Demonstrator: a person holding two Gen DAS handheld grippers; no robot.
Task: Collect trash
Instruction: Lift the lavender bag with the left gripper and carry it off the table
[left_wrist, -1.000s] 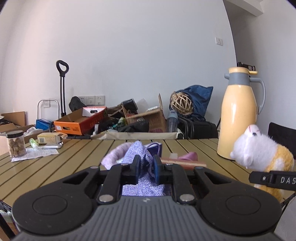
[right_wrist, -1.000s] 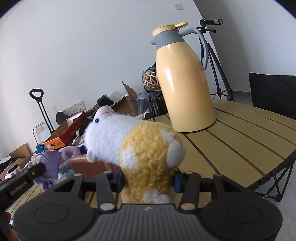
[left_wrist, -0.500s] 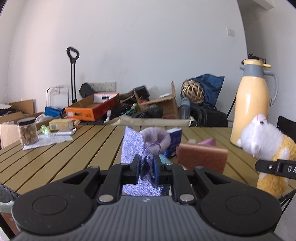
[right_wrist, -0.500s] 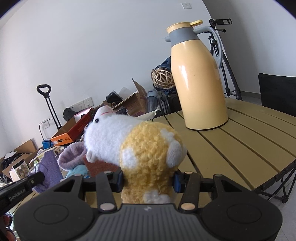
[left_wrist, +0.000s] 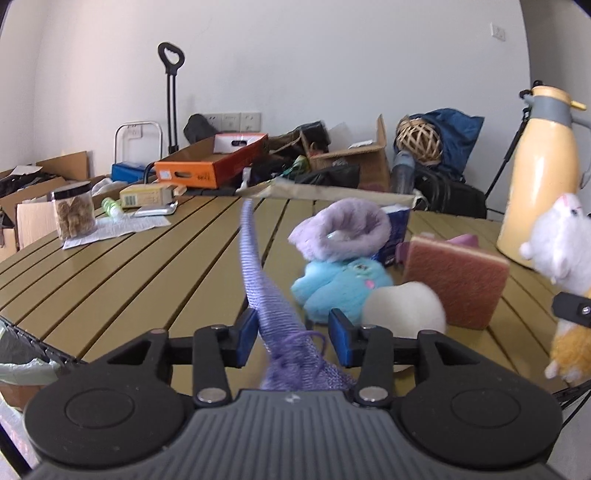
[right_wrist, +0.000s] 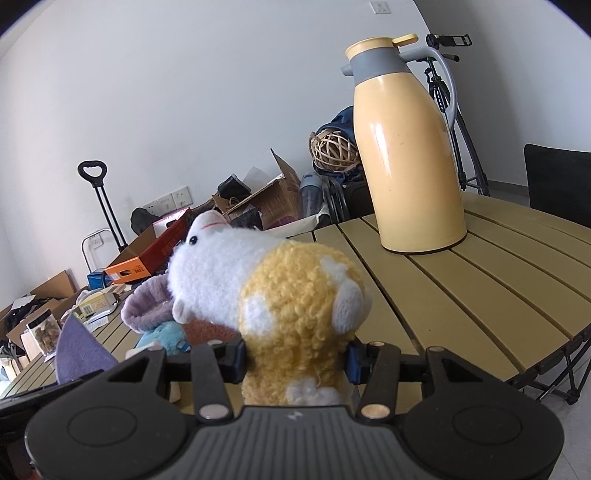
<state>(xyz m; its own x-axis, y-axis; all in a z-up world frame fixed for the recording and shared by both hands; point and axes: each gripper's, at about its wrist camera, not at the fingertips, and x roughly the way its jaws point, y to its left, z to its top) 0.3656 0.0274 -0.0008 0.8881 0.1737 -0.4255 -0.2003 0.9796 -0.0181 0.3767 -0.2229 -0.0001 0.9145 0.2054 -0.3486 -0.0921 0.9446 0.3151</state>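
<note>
1. The purple mesh cloth (left_wrist: 264, 295) sits between the jaws of the left tongs (left_wrist: 291, 334), which are opening right now. The blue pads stand off it on both sides, so it looks let go rather than gripped. It's over the near edge of the desk (left_wrist: 147, 266), and a lined bin (left_wrist: 22, 354) pokes in at the lower left, so it's probably headed there.
2. Handling guess: super light, floppy, no stiffness at all. It'll snag or drape rather than drop clean. The bunched knotted end near the pads is the best place to pinch; the long tail just flaps.
3. The right tongs (right_wrist: 295, 360) are clamped on the yellow and white plush toy (right_wrist: 280, 295), squeezed around its lower body. Soft, light, squishy, so it won't slip easily.
4. Just past the cloth there's a pile: a blue plush (left_wrist: 340, 286), a white fluffy ball (left_wrist: 404, 312), a lilac fuzzy thing (left_wrist: 340, 229) and a pink sponge (left_wrist: 456, 280), all touching or nearly so. The ball is right beside the left tongs' right finger, so it could get bumped.
5. Farther out: a yellow thermos (right_wrist: 406, 158) standing upright, well apart, and a snack jar (left_wrist: 74, 216) on paper at the far left. Neither is in the way.
</note>
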